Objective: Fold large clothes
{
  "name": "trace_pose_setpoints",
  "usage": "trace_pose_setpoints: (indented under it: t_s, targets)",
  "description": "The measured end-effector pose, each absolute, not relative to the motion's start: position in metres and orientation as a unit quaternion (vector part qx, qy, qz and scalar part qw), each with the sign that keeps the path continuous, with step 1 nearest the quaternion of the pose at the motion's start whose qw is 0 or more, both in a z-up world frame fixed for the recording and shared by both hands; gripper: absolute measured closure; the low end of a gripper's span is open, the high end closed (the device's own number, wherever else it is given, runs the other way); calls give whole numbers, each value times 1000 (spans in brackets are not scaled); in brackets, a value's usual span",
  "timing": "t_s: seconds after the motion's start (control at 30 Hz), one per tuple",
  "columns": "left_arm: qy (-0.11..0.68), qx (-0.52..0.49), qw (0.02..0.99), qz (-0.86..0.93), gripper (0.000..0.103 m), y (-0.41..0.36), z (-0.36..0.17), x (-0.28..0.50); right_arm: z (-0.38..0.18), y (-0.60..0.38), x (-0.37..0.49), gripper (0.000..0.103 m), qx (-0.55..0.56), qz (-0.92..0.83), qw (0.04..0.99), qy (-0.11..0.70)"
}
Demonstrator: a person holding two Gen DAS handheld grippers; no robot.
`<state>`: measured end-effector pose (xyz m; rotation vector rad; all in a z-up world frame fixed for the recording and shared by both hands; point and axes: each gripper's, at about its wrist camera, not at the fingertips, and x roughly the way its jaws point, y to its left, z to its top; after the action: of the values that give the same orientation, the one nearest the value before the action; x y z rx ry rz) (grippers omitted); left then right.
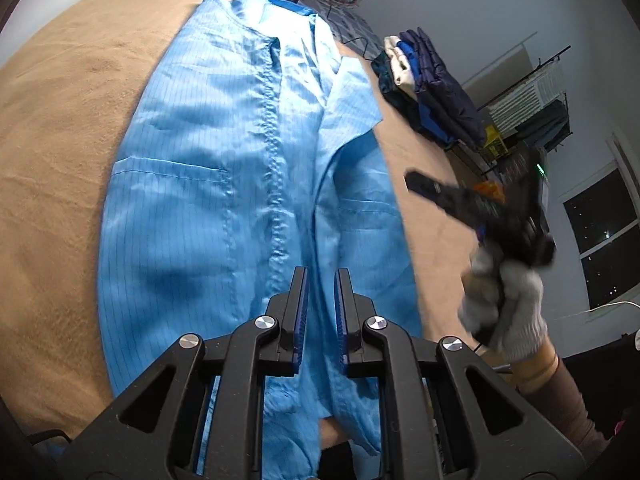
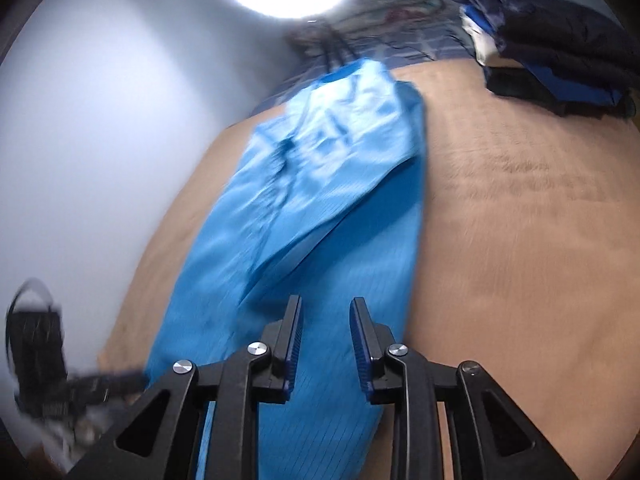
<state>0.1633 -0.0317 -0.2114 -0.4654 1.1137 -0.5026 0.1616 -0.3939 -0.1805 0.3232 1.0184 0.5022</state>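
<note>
A: Blue pads of the left gripper [image 1: 322, 304] sit nearest, jaws narrow, with the light blue coat [image 1: 256, 168] running under and between them at its hem end. Whether the pads pinch cloth I cannot tell; a ridge of fabric rises into the gap.

B: And the coat itself?

A: It lies lengthwise down the middle of the bed [image 1: 60, 128], collar toward the far edge, hem at the near edge. One side panel is already turned in over the front, so the coat looks narrowed along one long side.

B: The right gripper [image 2: 326, 334]?

A: Its jaws stand a little apart, with nothing pinched; the coat lies below and ahead of them, not touching the pads as far as I can see. From the left view it hangs off past the right edge of the coat, held in a gloved hand [image 1: 504, 304].

B: So how should the fold go?

A: I'd judge the next fold is hem to collar. Take both hem corners, keep the tension even, lift low and carry straight toward the far edge; the cloth looks slippery, so the turned-in panel could slide open.

B: Anything nearby?

A: A stack of folded clothes [image 1: 420, 88] sits at the far right corner, well apart.
</note>
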Motion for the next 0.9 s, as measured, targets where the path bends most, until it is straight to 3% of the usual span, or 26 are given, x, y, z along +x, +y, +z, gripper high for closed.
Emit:
trace_pose_setpoints:
  t_s: [0.57, 0.9]
  targets:
    - [530, -220, 785, -234, 93, -22, -222, 187, -204, -361, 300, 82, 201, 224, 837, 458]
    - [527, -229, 783, -239, 93, -28, -220, 198, -174, -309, 325, 72, 170, 326, 811, 454]
